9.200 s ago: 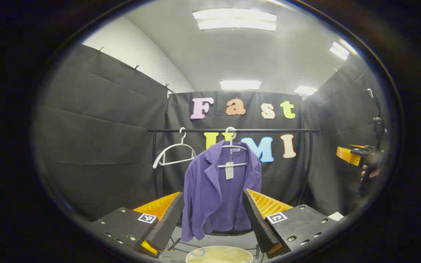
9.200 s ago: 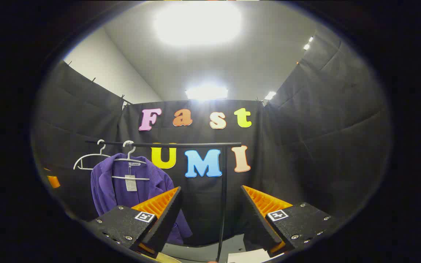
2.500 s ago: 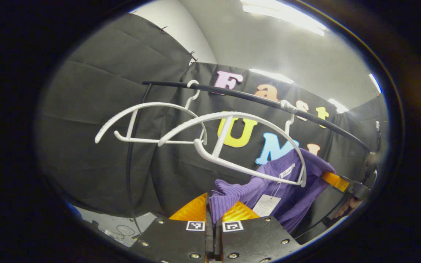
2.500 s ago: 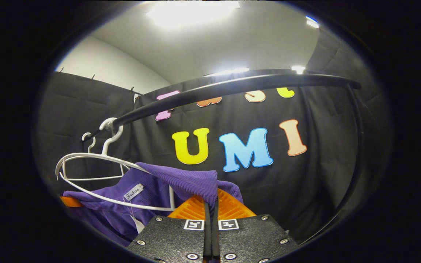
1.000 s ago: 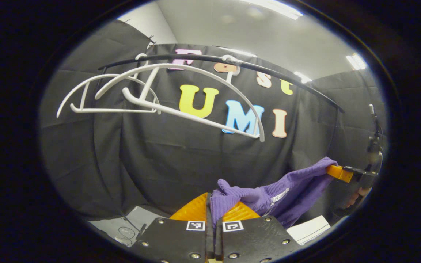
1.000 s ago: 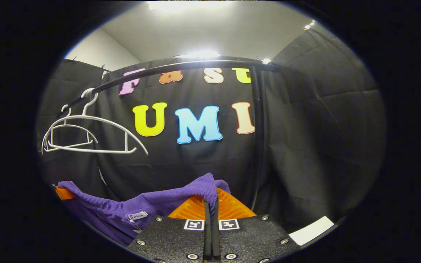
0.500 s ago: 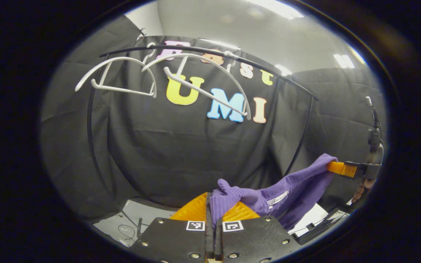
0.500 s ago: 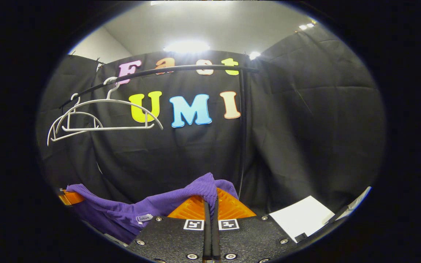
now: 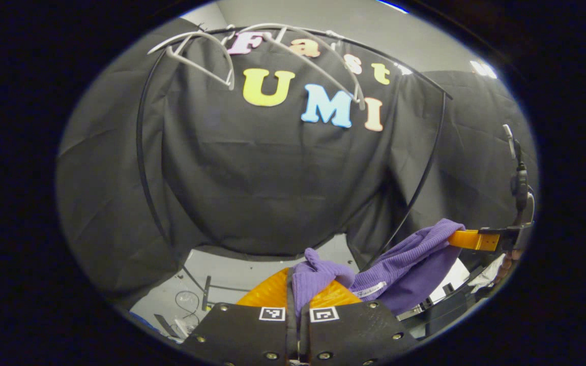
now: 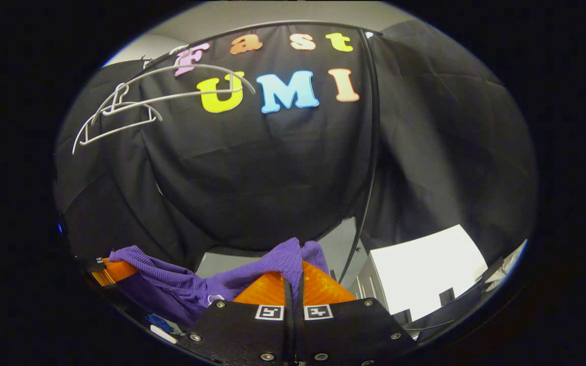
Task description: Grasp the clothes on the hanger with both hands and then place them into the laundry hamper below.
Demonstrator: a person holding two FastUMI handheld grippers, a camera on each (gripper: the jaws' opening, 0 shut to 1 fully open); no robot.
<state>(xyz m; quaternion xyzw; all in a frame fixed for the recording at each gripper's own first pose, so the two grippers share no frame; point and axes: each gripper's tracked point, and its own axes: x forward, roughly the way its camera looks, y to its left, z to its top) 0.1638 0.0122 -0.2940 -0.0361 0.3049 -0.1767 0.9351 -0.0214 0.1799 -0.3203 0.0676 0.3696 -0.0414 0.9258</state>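
Cardigan (image 9: 405, 264) in purple knit, in the left gripper view, stretches from the left gripper (image 9: 297, 290) — clenched on a bunched fold — to the right gripper (image 9: 468, 240), well below two bare white hangers (image 9: 272, 56). In the right gripper view, the right gripper (image 10: 293, 284) pinches another fold of it, both fingers pressing — the cloth sags toward the left gripper (image 10: 110, 272).

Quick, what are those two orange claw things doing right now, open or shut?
Left gripper: shut on the purple cardigan.
Right gripper: shut on the same purple cardigan, at its other end.
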